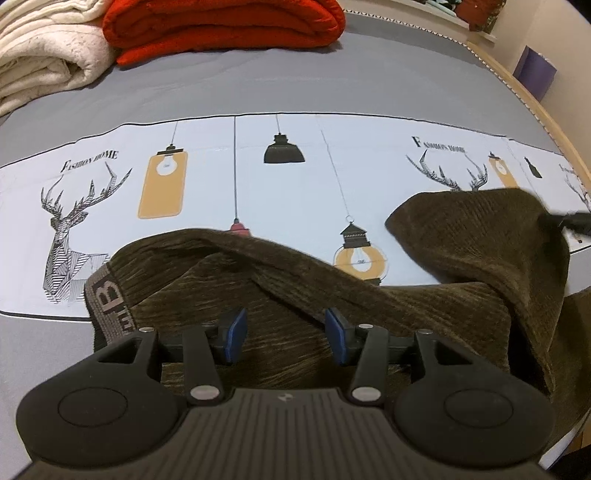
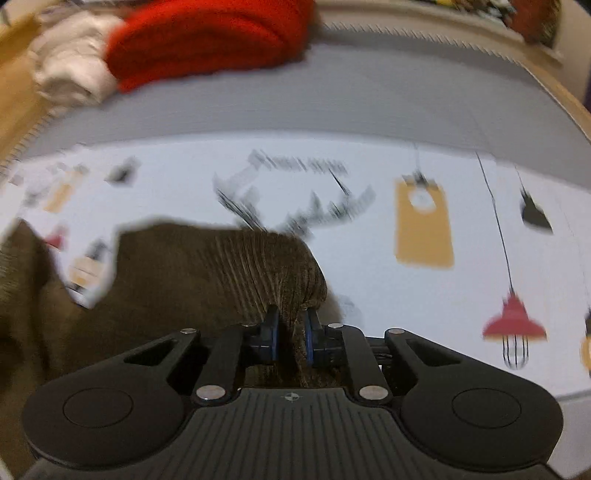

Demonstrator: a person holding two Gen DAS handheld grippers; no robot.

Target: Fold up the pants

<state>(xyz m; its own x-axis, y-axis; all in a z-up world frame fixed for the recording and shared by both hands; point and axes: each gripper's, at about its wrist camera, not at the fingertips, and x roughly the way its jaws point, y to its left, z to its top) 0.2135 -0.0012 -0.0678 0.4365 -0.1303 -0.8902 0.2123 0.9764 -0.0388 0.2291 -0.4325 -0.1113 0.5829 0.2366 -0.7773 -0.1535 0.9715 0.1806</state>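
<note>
1 pants (image 1: 229, 273), 2 folded blankets (image 1: 221, 26), 2 grippers (image 2: 291, 332).

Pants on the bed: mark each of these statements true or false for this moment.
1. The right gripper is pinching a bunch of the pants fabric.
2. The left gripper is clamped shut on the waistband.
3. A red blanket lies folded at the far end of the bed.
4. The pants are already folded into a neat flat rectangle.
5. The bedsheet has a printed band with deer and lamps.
1. True: the right gripper is shut on the pants.
2. False: the left gripper is open, pads apart over the fabric; the waistband lies to its left.
3. True: the red blanket sits beside a white blanket.
4. False: they lie rumpled, with one part raised.
5. True: see the bedsheet.
</note>
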